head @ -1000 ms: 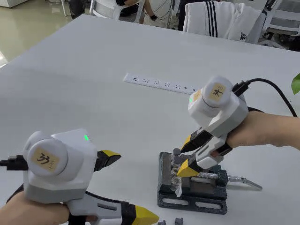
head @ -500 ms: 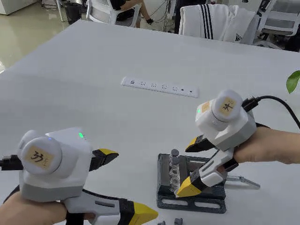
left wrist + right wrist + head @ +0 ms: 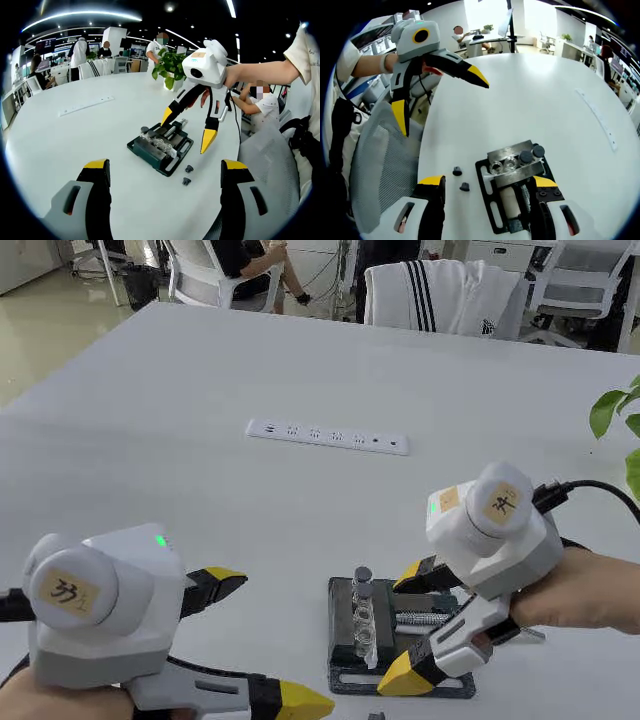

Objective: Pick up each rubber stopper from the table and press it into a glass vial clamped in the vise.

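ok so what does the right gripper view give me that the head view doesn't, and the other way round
Right gripper view: the two loose stoppers lying on the table beside the vise, plus a look down on the vials, two stoppered and two open.
Head view: the right gripper from outside, jaws wide, near the vise; a striped garment on a chair; plant leaves.
Both: vise, vials, power strip, and the open left gripper.
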